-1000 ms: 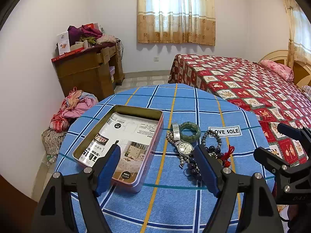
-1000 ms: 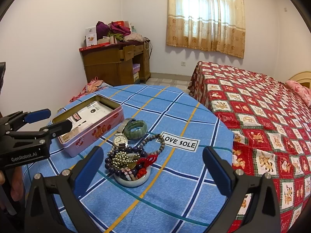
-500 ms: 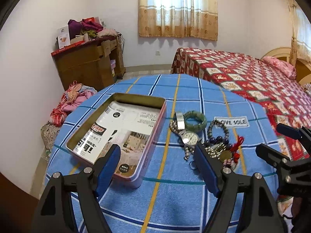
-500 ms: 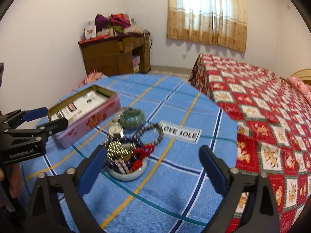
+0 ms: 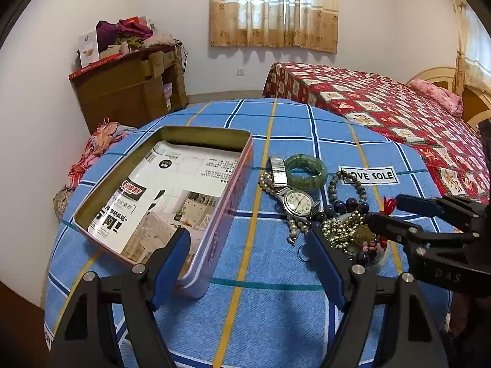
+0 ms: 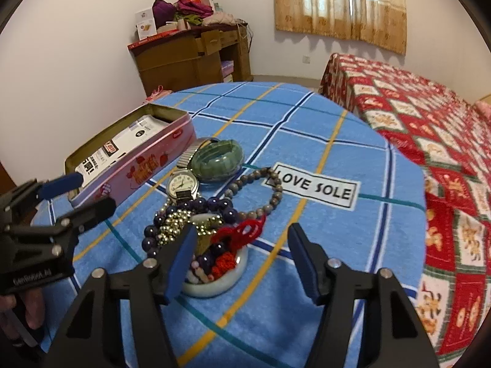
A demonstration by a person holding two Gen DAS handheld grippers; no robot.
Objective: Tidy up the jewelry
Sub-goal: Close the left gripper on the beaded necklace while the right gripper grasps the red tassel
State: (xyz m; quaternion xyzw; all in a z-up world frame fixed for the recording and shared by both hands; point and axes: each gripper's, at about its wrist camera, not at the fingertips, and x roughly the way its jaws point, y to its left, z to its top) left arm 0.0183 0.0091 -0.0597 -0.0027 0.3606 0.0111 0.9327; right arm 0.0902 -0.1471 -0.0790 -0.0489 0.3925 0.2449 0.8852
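Observation:
An open pink tin (image 5: 172, 196) lined with a printed leaflet lies on the left of the blue checked table; it also shows in the right wrist view (image 6: 135, 162). Beside it lie a silver watch (image 5: 296, 201), a green jade bangle (image 5: 305, 171) and a grey bead bracelet (image 6: 264, 190). A white bangle (image 6: 214, 285) holds a tangle of purple beads, gold beads and red knots (image 6: 242, 233). My left gripper (image 5: 248, 263) is open and empty, low by the tin's near corner. My right gripper (image 6: 242, 260) is open, its fingers either side of the tangled pile.
A "LOVE SOLE" label (image 6: 316, 188) is on the cloth behind the jewelry. A bed with a red quilt (image 5: 383, 107) stands right of the table. A cluttered wooden desk (image 5: 129, 86) stands at the far wall, clothes (image 5: 98, 150) on the floor.
Both grippers have moved forward and down toward the table. The right gripper has narrowed somewhat and come over the tangled pile. Nothing has been taken hold of.

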